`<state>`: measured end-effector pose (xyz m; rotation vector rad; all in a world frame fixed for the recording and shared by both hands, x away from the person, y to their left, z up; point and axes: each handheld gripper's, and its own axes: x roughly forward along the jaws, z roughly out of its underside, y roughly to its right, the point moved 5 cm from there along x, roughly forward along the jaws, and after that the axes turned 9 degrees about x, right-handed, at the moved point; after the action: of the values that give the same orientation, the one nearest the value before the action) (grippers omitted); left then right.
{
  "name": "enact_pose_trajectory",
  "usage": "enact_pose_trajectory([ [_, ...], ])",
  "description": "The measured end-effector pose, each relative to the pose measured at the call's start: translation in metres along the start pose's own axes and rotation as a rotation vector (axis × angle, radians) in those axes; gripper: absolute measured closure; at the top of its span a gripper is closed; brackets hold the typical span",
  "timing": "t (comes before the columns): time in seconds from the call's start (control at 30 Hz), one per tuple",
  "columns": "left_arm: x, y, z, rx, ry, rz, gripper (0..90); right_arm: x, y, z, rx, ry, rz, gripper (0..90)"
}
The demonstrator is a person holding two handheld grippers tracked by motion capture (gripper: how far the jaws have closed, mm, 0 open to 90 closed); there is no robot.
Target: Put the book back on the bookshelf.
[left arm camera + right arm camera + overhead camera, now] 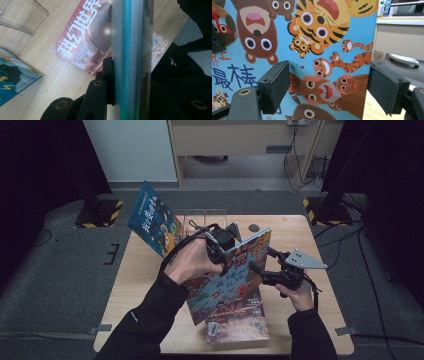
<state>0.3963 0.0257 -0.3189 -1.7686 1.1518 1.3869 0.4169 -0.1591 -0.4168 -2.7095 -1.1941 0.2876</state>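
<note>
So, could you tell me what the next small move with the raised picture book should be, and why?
Probably bring the right tool in onto the picture book's free edge and close. The left tool already clamps the book tilted above the table, while the right one sits open beside it, the cover close before its pads.

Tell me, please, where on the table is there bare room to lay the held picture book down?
Bare wood lies at the table's far right corner and along its left edge, below the leaning blue book. The middle is crowded: picture book, flat magazine, clear stand.
</note>
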Motion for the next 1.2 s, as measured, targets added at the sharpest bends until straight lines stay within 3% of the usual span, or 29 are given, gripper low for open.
enact_pose_trajectory([
  [0.2,-0.003,-0.001,0.009,-0.026,0.041,-0.004,80.3,-0.006,0.002,-0.005,0.022,0.024,-0.012,21.8],
  [0.4,-0.012,-0.007,0.023,-0.052,0.111,0.0,80.3,-0.014,0.012,-0.003,0.041,0.03,0.013,21.8],
  [0.77,-0.041,-0.018,0.046,-0.106,0.157,-0.042,80.4,-0.022,0.027,0.006,0.059,0.005,0.061,22.2],
  [1.0,-0.065,-0.036,0.07,-0.186,0.203,-0.095,80.4,-0.022,0.032,0.012,0.063,-0.017,0.08,22.4],
  [1.2,-0.079,-0.055,0.088,-0.277,0.238,-0.126,80.4,-0.02,0.035,0.019,0.056,-0.052,0.099,22.4],
])
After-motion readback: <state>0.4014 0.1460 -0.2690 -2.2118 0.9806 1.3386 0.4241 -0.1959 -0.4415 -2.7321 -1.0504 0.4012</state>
